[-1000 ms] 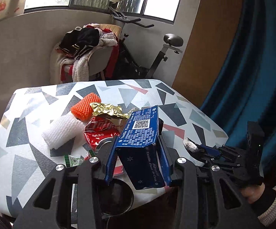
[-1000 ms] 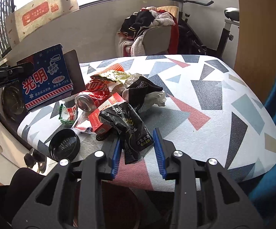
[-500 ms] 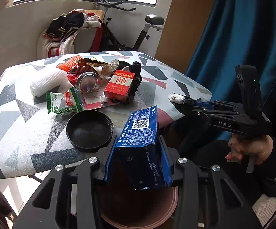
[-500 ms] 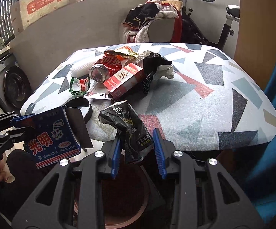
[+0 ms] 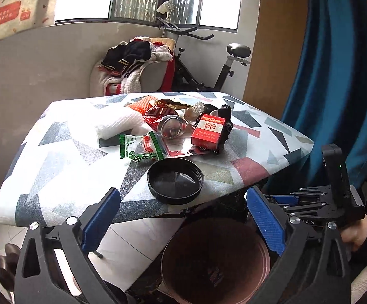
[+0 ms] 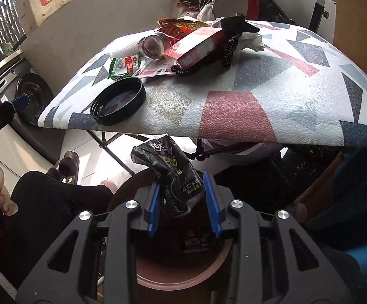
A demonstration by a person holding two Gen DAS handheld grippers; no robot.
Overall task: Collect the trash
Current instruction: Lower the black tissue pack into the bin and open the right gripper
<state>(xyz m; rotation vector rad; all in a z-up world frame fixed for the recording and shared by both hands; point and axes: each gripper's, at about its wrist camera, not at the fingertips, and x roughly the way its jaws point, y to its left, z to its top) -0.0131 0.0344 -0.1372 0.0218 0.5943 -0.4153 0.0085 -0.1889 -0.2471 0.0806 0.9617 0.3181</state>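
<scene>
My left gripper point(image 5: 183, 215) is open and empty, held above a brown round bin point(image 5: 215, 263) on the floor in front of the table. My right gripper point(image 6: 182, 202) is shut on a crumpled black wrapper point(image 6: 173, 177) and holds it over the same bin point(image 6: 181, 276), where a dark carton point(image 6: 196, 242) lies inside. On the patterned table point(image 5: 56, 157) lie a black lid point(image 5: 175, 180), a green-white wrapper point(image 5: 139, 148), a red cigarette box point(image 5: 208, 131), a can point(image 5: 170, 128), white foam netting point(image 5: 118, 126) and a black dotted glove point(image 5: 225, 116).
A blue curtain point(image 5: 335, 76) hangs at the right. A chair heaped with clothes point(image 5: 135, 63) and an exercise bike point(image 5: 208, 58) stand behind the table. A washing machine point(image 6: 29, 96) is at the left. The right gripper's body point(image 5: 330, 202) sits beside the bin.
My left gripper opened and let go of the blue carton, which dropped into the bin. My right gripper moved down over the bin with the black wrapper still in it.
</scene>
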